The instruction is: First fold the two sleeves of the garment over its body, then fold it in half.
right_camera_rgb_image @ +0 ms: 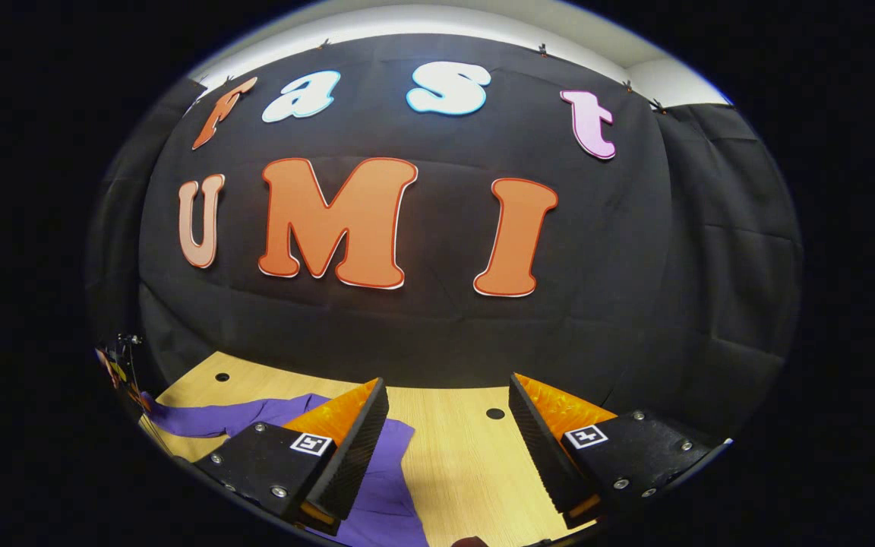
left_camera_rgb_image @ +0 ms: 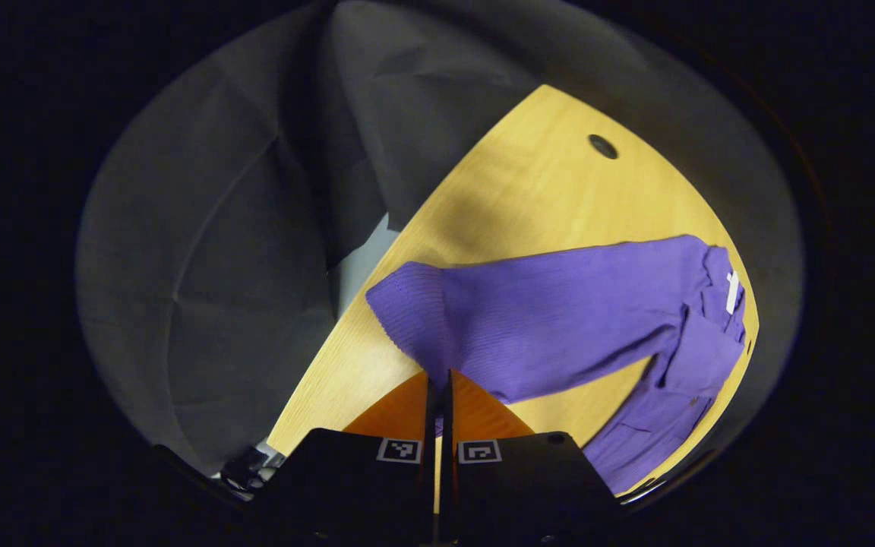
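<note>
A purple knit garment [left_camera_rgb_image: 559, 319] lies on the wooden table [left_camera_rgb_image: 544, 190], one long sleeve stretched toward me with its ribbed cuff [left_camera_rgb_image: 407, 304] near the table's left edge. A white label [left_camera_rgb_image: 732, 292] shows at the collar on the far right. My left gripper [left_camera_rgb_image: 439, 380] is shut, its tips meeting on the sleeve's lower edge just behind the cuff, with a sliver of purple between the fingers. In the right gripper view, my right gripper [right_camera_rgb_image: 446, 381] is open above the table [right_camera_rgb_image: 453, 456] with nothing between its fingers. The purple garment [right_camera_rgb_image: 255, 416] lies under and beyond its left finger [right_camera_rgb_image: 346, 433].
The table's left edge [left_camera_rgb_image: 346, 327] drops off right beside the cuff, with dark cloth wall beyond. Round holes mark the tabletop [left_camera_rgb_image: 602, 146] [right_camera_rgb_image: 494, 413] [right_camera_rgb_image: 222, 377]. Bare wood lies under the right gripper.
</note>
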